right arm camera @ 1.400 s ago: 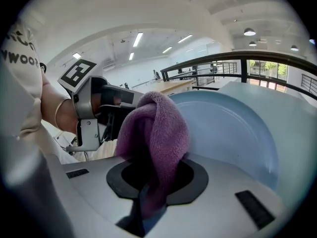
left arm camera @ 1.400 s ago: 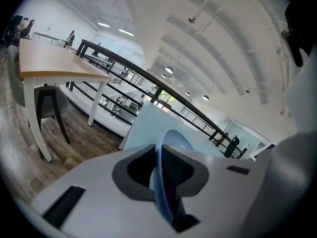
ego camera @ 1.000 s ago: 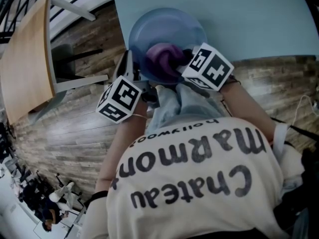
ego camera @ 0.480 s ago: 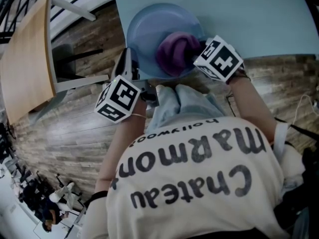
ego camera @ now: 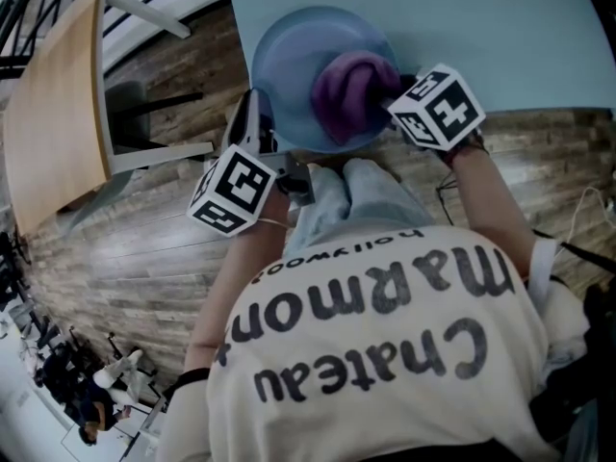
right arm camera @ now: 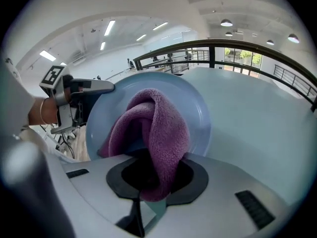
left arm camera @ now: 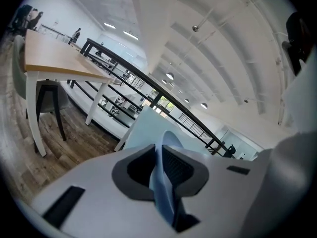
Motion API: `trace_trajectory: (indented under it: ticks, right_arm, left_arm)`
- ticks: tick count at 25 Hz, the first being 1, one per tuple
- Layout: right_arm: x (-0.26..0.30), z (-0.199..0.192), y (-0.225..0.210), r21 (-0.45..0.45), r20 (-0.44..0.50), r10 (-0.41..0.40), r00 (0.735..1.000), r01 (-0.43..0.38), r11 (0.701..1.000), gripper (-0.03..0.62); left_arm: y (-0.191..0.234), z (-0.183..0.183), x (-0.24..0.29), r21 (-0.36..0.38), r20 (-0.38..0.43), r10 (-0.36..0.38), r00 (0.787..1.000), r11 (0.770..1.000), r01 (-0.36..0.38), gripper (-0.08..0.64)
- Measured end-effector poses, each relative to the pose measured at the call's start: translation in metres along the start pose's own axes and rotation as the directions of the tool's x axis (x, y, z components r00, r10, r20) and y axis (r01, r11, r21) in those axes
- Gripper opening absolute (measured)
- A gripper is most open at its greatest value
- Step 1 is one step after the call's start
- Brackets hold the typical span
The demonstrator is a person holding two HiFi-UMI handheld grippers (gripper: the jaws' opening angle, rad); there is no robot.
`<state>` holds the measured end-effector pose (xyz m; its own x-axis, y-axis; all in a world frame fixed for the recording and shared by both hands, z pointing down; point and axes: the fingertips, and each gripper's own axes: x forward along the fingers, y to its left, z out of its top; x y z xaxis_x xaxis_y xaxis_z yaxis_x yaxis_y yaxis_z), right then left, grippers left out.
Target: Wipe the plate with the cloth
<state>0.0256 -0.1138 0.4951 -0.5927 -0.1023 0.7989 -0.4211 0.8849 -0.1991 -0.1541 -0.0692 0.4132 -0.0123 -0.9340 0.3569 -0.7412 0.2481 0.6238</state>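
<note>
Reaching across plate (ego camera: 284, 61), cloth (ego camera: 348, 87) from right gripper (right arm camera: 157, 178)

The left hand-held gripper (left arm camera: 161, 157) has its jaws closed on the rim of the plate (left arm camera: 167, 140), which stands edge-on between the pads. The right hand-held gripper (right arm camera: 158, 165) tilts downward, with its jaws clamped on a fold of the cloth (right arm camera: 158, 118). The left forearm (ego camera: 241, 277) and right forearm (ego camera: 493, 200) both reach forward from the torso. Each gripper's marker cube faces up.
</note>
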Motion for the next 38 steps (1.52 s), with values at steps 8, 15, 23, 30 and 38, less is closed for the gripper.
trace_trajectory:
  ticks: [8, 15, 23, 30, 38]
  right_arm:
    - [0.005, 0.024, 0.055, 0.057, 0.088, 0.193, 0.977, -0.199, 0.978, 0.089]
    - [0.017, 0.052, 0.099, -0.016, 0.105, 0.288, 0.952, -0.288, 0.957, 0.089]
    - [0.030, 0.066, 0.119, -0.090, 0.111, 0.313, 0.943, -0.304, 0.948, 0.089]
    - [0.030, 0.046, 0.119, -0.098, 0.053, 0.324, 0.944, -0.318, 0.943, 0.089]
    - [0.022, 0.019, 0.106, -0.145, -0.041, 0.304, 0.952, -0.307, 0.941, 0.089]
  left_arm:
    - [0.008, 0.001, -0.001, -0.083, 0.029, 0.013, 0.999, 0.997, -0.011, 0.041]
    - [0.004, 0.000, 0.001, -0.089, 0.035, 0.010, 0.999, 0.996, -0.007, 0.041]
    - [0.009, -0.002, 0.004, -0.141, 0.040, 0.022, 0.999, 0.990, -0.016, 0.043]
    - [0.012, -0.005, 0.001, -0.156, 0.027, 0.021, 0.999, 0.988, -0.017, 0.043]
    - [0.011, -0.002, 0.000, -0.146, 0.023, 0.016, 1.000, 0.989, -0.012, 0.044]
